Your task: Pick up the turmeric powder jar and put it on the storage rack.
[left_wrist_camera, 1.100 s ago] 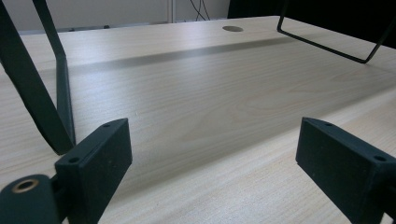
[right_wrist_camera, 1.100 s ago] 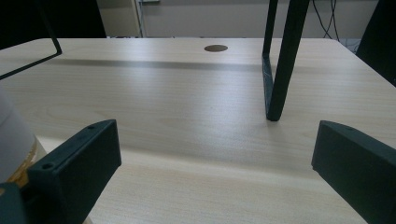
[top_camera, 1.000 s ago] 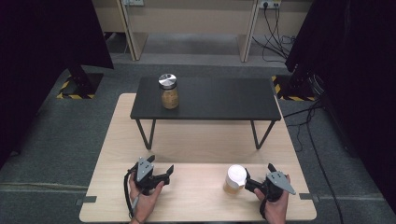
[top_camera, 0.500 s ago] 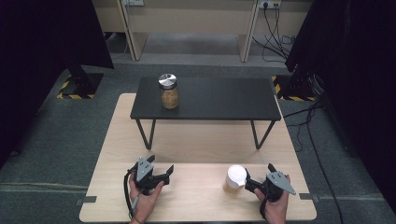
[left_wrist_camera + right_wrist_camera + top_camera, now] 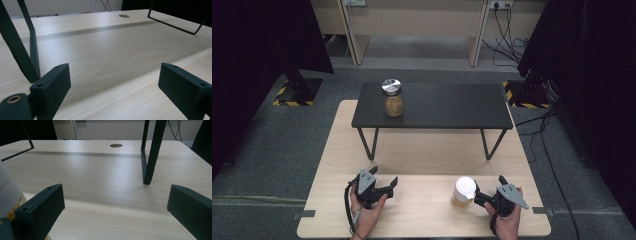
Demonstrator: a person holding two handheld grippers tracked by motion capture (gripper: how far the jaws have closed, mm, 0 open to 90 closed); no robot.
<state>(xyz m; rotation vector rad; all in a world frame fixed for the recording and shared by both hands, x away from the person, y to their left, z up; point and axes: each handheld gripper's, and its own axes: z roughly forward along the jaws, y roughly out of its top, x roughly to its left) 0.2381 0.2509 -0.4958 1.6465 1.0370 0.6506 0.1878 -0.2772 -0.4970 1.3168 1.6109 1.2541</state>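
so the setup is a pale wood-grain table (image 5: pixel 422 155) with a low black rectangular side table on thin bent metal legs (image 5: pixel 432 105) standing on its far half. on that black top, near its left end, there's a clear glass jar with a shiny metal lid and something tan inside (image 5: pixel 392 97). the floor is grey carpet, with black curtains on both sides, yellow-and-black hazard tape on the stand bases, and cables trailing down the back wall by some light wood panels.

near edge of the wood table: the left gripper (image 5: pixel 389 184) rests on the boards, jaws spread wide with only bare wood between them in the left gripper view. the right gripper (image 5: pixel 478 196) is also wide open, nothing between its jaws. the white-lidded jar with tan contents (image 5: pixel 463 192) stands just beside it on the left, right up against the left jaw in the right gripper view, though i can't tell if they actually touch. round cable holes sit in the wood farther back (image 5: pixel 116 145).
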